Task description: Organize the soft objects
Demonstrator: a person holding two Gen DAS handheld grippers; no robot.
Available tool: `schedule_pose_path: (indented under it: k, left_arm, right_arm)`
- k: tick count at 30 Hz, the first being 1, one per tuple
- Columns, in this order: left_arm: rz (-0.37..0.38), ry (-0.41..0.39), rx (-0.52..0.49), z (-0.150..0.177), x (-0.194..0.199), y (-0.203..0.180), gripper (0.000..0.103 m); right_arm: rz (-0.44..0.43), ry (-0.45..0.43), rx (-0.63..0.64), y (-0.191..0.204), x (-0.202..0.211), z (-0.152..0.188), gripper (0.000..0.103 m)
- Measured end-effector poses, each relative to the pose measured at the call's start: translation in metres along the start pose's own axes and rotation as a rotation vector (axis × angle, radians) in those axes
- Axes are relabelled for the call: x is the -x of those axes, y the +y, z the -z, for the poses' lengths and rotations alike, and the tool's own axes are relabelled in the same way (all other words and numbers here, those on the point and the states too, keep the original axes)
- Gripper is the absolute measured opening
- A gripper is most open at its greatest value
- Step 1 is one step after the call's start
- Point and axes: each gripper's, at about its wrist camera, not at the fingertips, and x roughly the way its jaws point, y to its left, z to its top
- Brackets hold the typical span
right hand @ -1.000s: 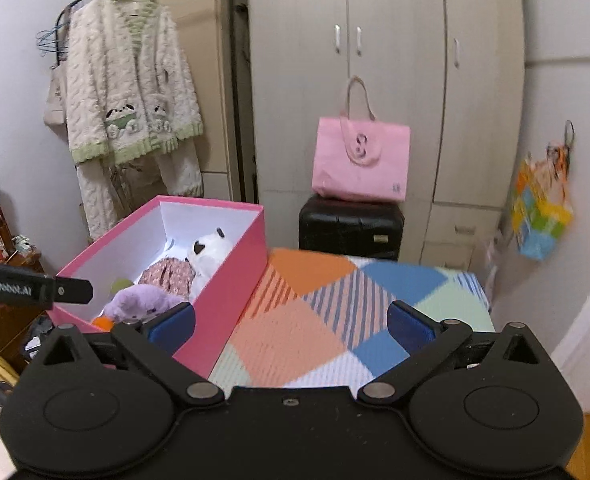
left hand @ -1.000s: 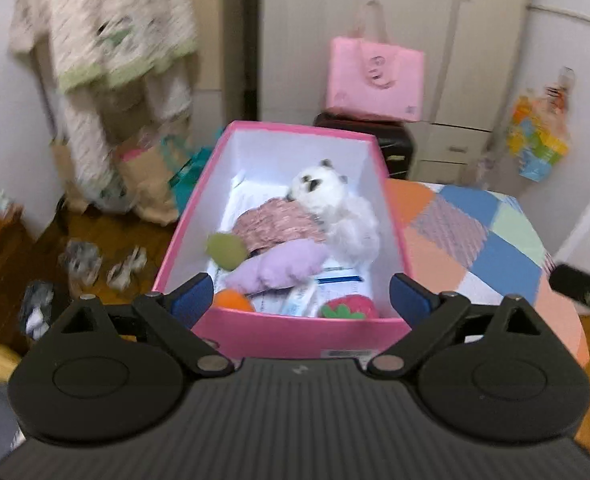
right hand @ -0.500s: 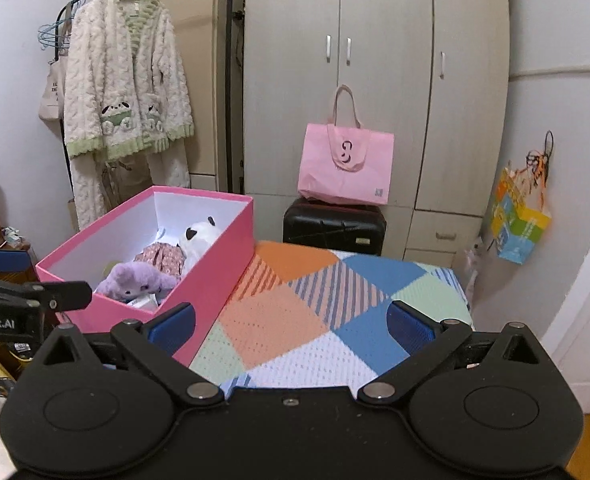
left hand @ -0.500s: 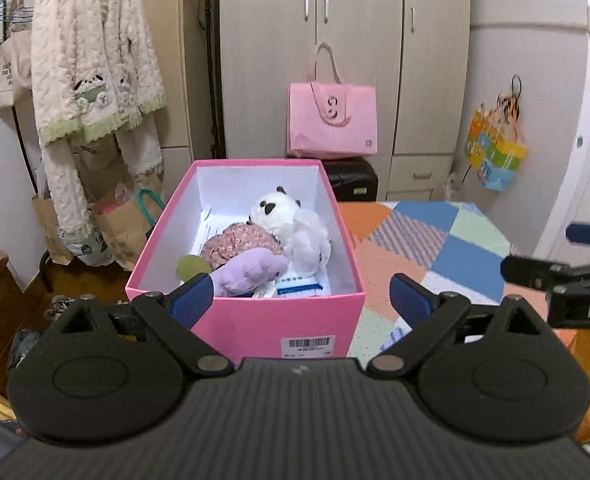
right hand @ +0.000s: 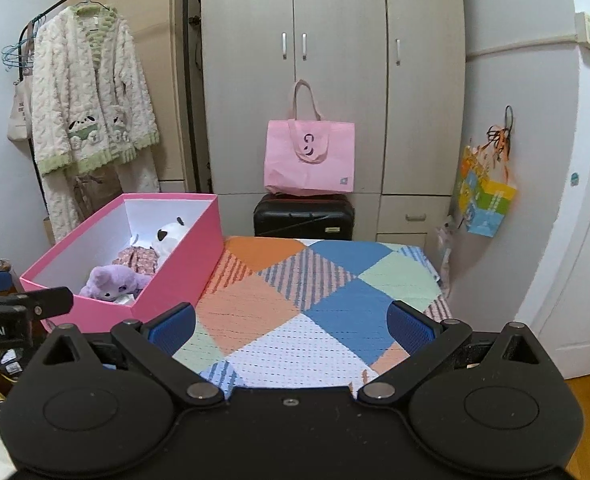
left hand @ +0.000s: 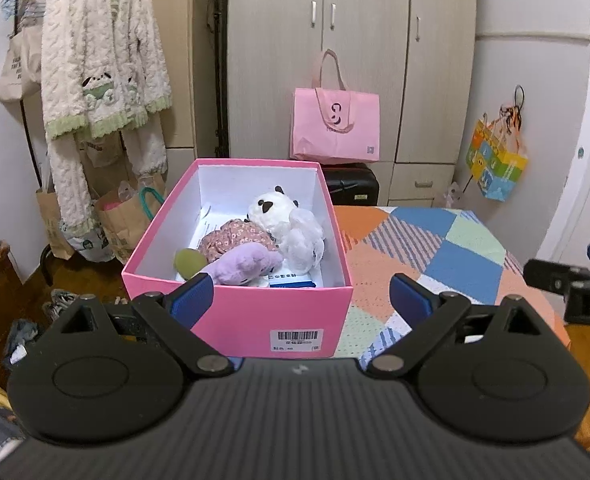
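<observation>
1. The left gripper stands wide, its blue pads apart and nothing between them; it faces the near short wall of a pink box.
2. The right gripper also stands wide and holds nothing, over the patchwork cover of the table.
3. The pink box sits on the table at its left edge, lid off, white inside, with a barcode label on the near wall.
4. Inside the box lie the soft toys: a white panda plush toward 12 o'clock, head up against the far part of the box.
5. A floral cloth toy lies just beside the panda, at about 8 o'clock from it, touching it.
6. A purple plush lies at 6 o'clock from the floral toy, against the near wall, with a green round piece at its 9 o'clock.
7. A white and blue packet lies on the box floor at 3 o'clock from the purple plush.
8. In the right wrist view the box is at 9 o'clock of the table, and the rest of the cover is bare.
9. Behind the table, at 12 o'clock, a pink tote bag stands on a black suitcase before a wardrobe.
10. A cream fleece robe hangs on a rail at 10 o'clock; a colourful bag hangs on the wall at 3 o'clock.
</observation>
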Motion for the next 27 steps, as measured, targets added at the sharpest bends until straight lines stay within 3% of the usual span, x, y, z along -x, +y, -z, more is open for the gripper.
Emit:
schedule_pose_path:
  k: [19,27]
  left_arm:
    - [-0.046,-0.078,-0.016,0.013,0.014,-0.007,0.096]
    - [-0.047,-0.077,-0.02,0.017,0.015,-0.007,0.096]
  right_arm:
    - [0.019,-0.012,0.009,0.002,0.007,0.015,0.103]
    - [0.063,-0.062,0.047,0.008,0.017,0.018,0.103]
